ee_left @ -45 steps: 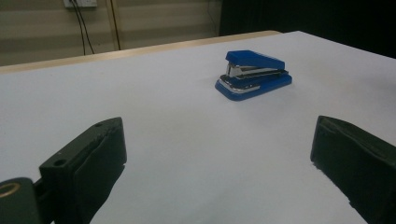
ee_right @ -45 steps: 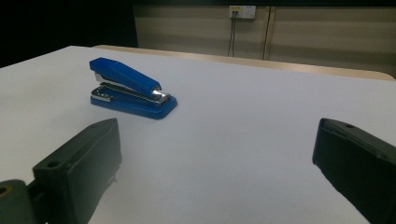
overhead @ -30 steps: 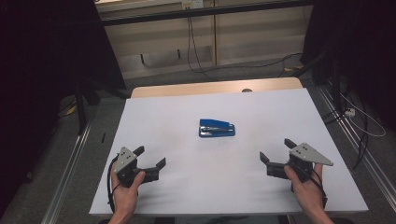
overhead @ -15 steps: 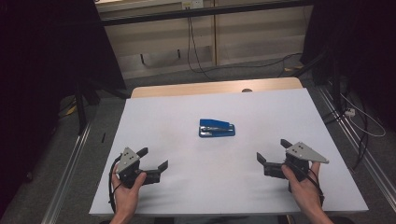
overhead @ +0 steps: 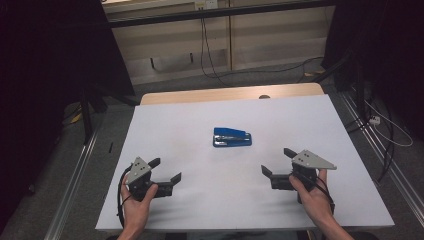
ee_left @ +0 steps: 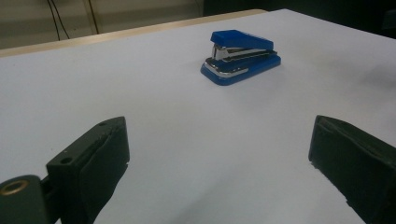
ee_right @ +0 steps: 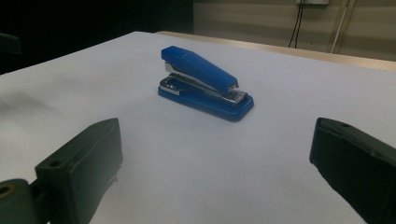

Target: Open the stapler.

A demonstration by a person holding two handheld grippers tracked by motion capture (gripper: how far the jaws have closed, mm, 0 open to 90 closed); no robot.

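Observation:
A blue stapler [overhead: 232, 137] with a metal magazine lies flat near the middle of the white table [overhead: 170, 130]. Both gripper views face it: the stapler [ee_left: 241, 57] sits beyond the left jaws, and the stapler [ee_right: 205, 82] sits beyond the right jaws. My left gripper [overhead: 165, 170] is at the front left of the table, open and empty, held by a hand. At the front right my right gripper [overhead: 278, 162] is likewise open with nothing between its jaws. Each is well short of the stapler.
A strip of wooden tabletop [overhead: 230, 93] shows past the white sheet's far edge. Cables [overhead: 385, 125] trail on the floor at the right, and a metal rail [overhead: 75, 180] runs along the left side.
The right gripper has moved left and a little forward, toward the stapler. The left gripper has crept slightly right. The stapler has not moved.

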